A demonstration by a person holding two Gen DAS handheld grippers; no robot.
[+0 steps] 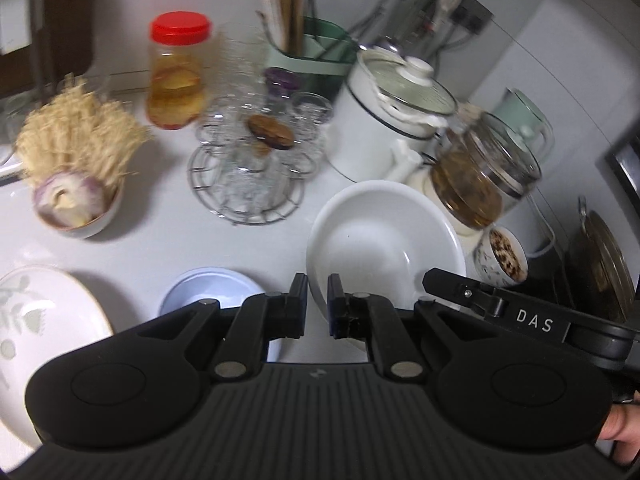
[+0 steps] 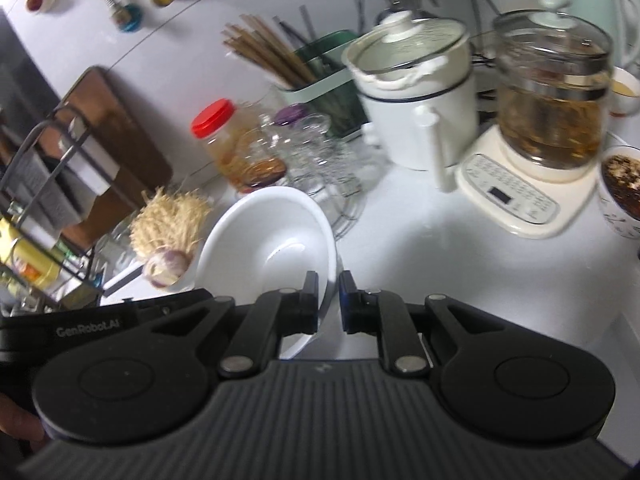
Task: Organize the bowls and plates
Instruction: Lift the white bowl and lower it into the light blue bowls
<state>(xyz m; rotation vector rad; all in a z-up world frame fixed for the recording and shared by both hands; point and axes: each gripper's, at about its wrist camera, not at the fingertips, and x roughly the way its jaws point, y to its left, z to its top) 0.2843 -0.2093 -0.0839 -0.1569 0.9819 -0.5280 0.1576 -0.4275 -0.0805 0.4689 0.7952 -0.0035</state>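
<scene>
Both claws pinch the rim of one white bowl from opposite sides. The left claw is nearly shut on the bowl's near-left edge, and the right claw is nearly shut on its near-right edge, with the rim showing between the fingers in each wrist view. The right wrist view shows the bowl tilted, its far rim raised; whether it is clear of the worktop cannot be told.

The step in hand looks like carrying this bowl with two claws to wherever the dishes are to be gathered. Just left of the left claw lies a small pale blue dish, and further left a wide plate with a faint leaf pattern and thin gold rim. Stacking is a likely aim, so the next move calls for keeping both grips level and equal, moving the claws together so the rim does not twist out, and lowering gently onto the chosen spot.

The bowl is glossy white ceramic, deep and round, smooth and probably slippery at the thin rim. Beyond it stand a wire rack of clear glasses, a red-lidded plastic jar, a white lidded pot, a glass kettle on a cream base, a small bowl holding a halved onion and a straw-like brush.
</scene>
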